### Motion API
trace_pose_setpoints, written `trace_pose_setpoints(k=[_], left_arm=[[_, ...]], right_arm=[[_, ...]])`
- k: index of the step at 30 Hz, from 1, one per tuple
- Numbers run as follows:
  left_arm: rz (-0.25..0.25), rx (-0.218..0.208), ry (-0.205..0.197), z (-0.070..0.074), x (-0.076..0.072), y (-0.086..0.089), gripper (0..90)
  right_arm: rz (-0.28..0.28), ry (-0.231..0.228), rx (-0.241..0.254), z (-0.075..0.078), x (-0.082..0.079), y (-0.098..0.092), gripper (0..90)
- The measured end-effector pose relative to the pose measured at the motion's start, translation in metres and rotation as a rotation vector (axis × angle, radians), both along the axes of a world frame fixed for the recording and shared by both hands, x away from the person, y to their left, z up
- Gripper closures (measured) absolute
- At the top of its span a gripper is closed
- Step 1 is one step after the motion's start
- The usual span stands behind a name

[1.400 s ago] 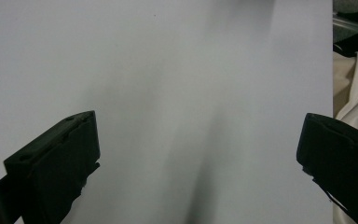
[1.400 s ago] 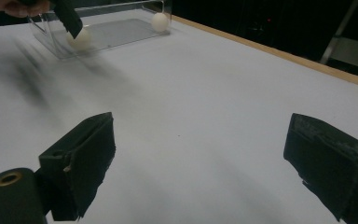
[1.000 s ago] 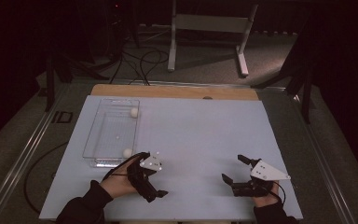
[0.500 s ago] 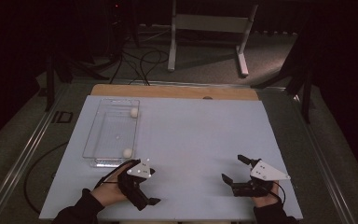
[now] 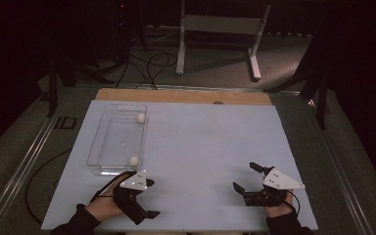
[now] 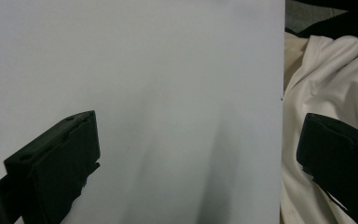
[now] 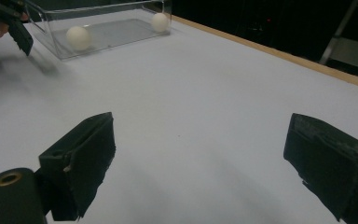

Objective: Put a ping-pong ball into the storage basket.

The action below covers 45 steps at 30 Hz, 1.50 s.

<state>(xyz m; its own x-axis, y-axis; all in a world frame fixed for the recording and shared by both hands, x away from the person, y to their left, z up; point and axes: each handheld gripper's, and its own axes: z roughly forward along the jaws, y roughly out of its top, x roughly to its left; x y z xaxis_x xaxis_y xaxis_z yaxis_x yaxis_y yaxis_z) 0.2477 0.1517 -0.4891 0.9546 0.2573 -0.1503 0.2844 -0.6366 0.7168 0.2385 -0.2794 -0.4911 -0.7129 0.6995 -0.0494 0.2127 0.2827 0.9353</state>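
A clear plastic tray point(image 5: 108, 147) lies on the white table point(image 5: 205, 142) at the left. It holds two white balls, one at its far right corner point(image 5: 141, 118) and one near its front right corner point(image 5: 134, 159). My left gripper point(image 5: 152, 199) sits just in front of the tray near the table's front edge, open and empty, with its jaws point(image 6: 200, 135) wide apart over bare table. My right gripper point(image 5: 244, 176) rests at the front right, open and empty. The right gripper view point(image 7: 200, 135) looks across the table at the tray point(image 7: 46, 21) and both balls point(image 7: 78, 38) point(image 7: 160, 22).
A wooden strip point(image 5: 186, 95) runs along the table's far edge. Beyond it, a white stand point(image 5: 215, 24) and cables point(image 5: 147, 61) are on the dark floor. White cloth point(image 6: 326, 79) lies past the table's front edge beside the left gripper.
My left gripper has drawn back from the tray toward the table's front edge and turned to the right. The right gripper has stayed put.
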Motion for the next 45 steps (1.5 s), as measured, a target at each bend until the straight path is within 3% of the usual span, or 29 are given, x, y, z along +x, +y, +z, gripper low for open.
trace_pose_setpoints(k=[9,14,20,32,45], left_arm=[[0.027,-0.022,-0.005,-0.004,-0.005,0.012,0.3],[0.060,-0.055,-0.009,-0.006,-0.008,0.019,0.3],[0.093,-0.056,-0.004,-0.010,-0.011,0.023,0.3],[0.216,-0.070,-0.056,-0.015,-0.015,0.030,0.3],[0.258,-0.084,-0.077,-0.019,-0.014,0.030,0.3]], right_arm=[[-0.002,0.000,0.001,0.000,0.000,0.000,8.8],[-0.001,0.001,0.001,0.000,0.000,0.000,8.8],[-0.002,0.000,0.001,0.000,0.000,0.000,8.8],[-0.002,-0.003,0.000,0.000,0.000,-0.002,8.8],[-0.004,0.001,-0.002,-0.001,0.000,-0.002,8.8]])
